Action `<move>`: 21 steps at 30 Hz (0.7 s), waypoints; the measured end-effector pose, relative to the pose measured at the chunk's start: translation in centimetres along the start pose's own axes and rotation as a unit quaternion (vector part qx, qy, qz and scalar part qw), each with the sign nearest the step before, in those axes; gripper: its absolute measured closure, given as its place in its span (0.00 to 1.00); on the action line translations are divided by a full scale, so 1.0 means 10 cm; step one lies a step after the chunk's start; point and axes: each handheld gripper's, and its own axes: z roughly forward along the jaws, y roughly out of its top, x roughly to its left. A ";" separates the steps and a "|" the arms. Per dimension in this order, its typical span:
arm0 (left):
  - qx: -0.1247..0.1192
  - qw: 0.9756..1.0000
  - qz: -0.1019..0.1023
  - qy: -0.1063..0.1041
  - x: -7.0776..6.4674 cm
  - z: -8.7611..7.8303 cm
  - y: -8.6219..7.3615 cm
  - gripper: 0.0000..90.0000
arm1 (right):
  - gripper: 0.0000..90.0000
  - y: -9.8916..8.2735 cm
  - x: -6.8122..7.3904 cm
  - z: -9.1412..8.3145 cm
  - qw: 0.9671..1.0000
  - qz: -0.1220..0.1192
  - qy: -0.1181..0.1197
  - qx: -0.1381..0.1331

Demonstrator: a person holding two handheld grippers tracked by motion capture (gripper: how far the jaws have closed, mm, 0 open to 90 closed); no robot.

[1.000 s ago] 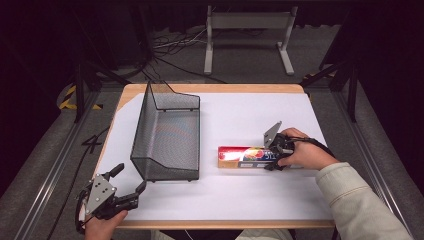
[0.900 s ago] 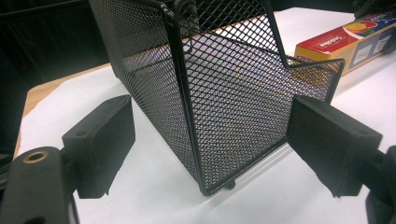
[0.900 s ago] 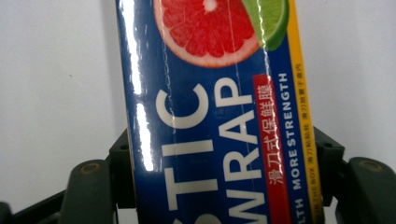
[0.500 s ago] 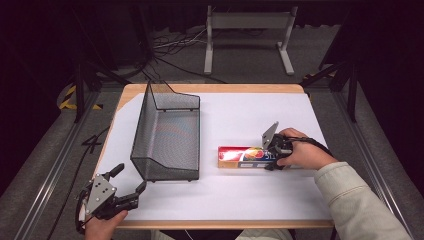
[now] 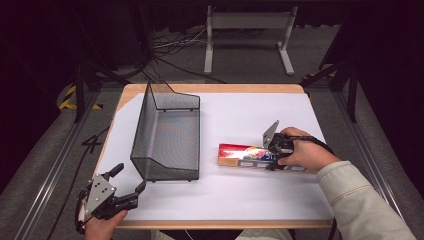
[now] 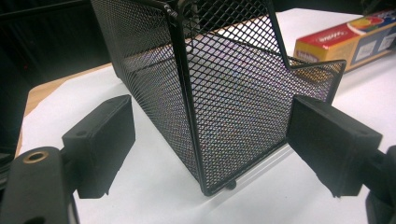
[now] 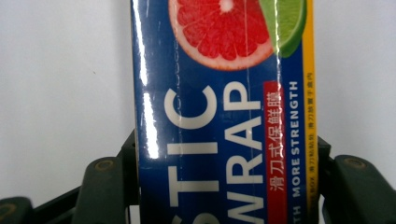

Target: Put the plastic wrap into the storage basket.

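High view: the worktop (image 5: 220,200) is covered in a white sheet, and on its left half stands a black mesh basket (image 5: 167,132), tall at the far end and stepped down to a low near wall. It rests on small feet, open at the top, with nothing visible inside. To its right, well apart from it, a long box of plastic wrap (image 5: 245,155) lies flat, its length running across the worktop. The right tongs (image 5: 276,156) sit over the box's right end, the person's hand wrapped round them; in the right gripper view the jaws press against both long sides of the box (image 7: 224,116), so they are closed on it across its narrow width. The left tongs (image 5: 127,192) rest at the near left corner of the worktop, just short of the basket, and in the left gripper view the jaws stand wide apart with the basket's near corner (image 6: 196,107) between and beyond them, touching nothing.

The box looks like light cardboard, stiff along its length but easy to crush at the sides, and its glossy print may be slippery. Held near one end, it would likely droop or twist; a hold nearer the middle seems steadier.
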 end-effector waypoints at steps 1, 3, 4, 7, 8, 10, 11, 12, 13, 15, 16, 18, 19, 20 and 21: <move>0.000 1.000 -0.001 0.000 0.00 0.00 0.00 0.18 | 0.45 0.00 0.00 -0.03 1.000 -0.001 -0.001 -0.005; 0.000 1.000 -0.001 0.000 0.00 0.00 0.00 0.18 | 0.45 0.02 0.01 -0.10 1.000 0.003 -0.007 -0.013; 0.000 1.000 0.001 0.000 0.00 0.00 0.00 0.18 | 0.45 0.03 0.01 -0.14 1.000 0.002 -0.009 -0.018; -0.001 1.000 -0.003 0.001 0.00 0.00 0.00 0.18 | 0.45 0.05 0.02 -0.25 0.999 0.002 -0.014 -0.035; -0.002 1.000 -0.004 0.001 0.00 0.00 0.00 0.18 | 0.45 0.06 0.03 -0.29 0.999 0.003 -0.016 -0.041; -0.001 1.000 -0.002 0.002 0.00 0.00 0.00 0.18 | 0.45 0.08 0.04 -0.36 0.998 0.003 -0.024 -0.053; -0.001 1.000 -0.002 0.002 0.00 0.00 0.00 0.18 | 0.45 0.09 0.04 -0.40 0.998 0.003 -0.026 -0.060; -0.001 1.000 -0.002 0.002 0.00 -0.01 0.00 0.18 | 0.45 0.10 0.04 -0.44 0.997 0.002 -0.026 -0.067; -0.001 1.000 -0.001 0.002 0.00 -0.01 0.00 0.18 | 0.45 0.11 0.04 -0.47 0.997 0.005 -0.032 -0.069; -0.002 1.000 -0.002 0.001 0.00 -0.01 0.00 0.18 | 0.45 0.12 0.04 -0.53 0.996 0.001 -0.039 -0.085; -0.002 1.000 -0.002 0.001 0.00 -0.01 0.00 0.18 | 0.45 0.13 0.04 -0.56 0.995 0.006 -0.038 -0.090; -0.002 1.000 -0.002 0.002 0.00 -0.01 0.00 0.18 | 0.45 0.14 0.04 -0.58 0.994 0.004 -0.042 -0.096; -0.002 1.000 -0.003 0.002 0.00 -0.01 0.00 0.18 | 0.45 0.14 0.04 -0.62 0.993 0.005 -0.043 -0.107; -0.002 1.000 -0.003 0.002 0.00 -0.01 0.00 0.18 | 0.45 0.15 0.05 -0.65 0.993 0.008 -0.042 -0.110; -0.004 1.000 -0.005 0.001 0.00 -0.01 0.00 0.18 | 0.45 0.15 0.05 -0.67 0.992 0.009 -0.045 -0.115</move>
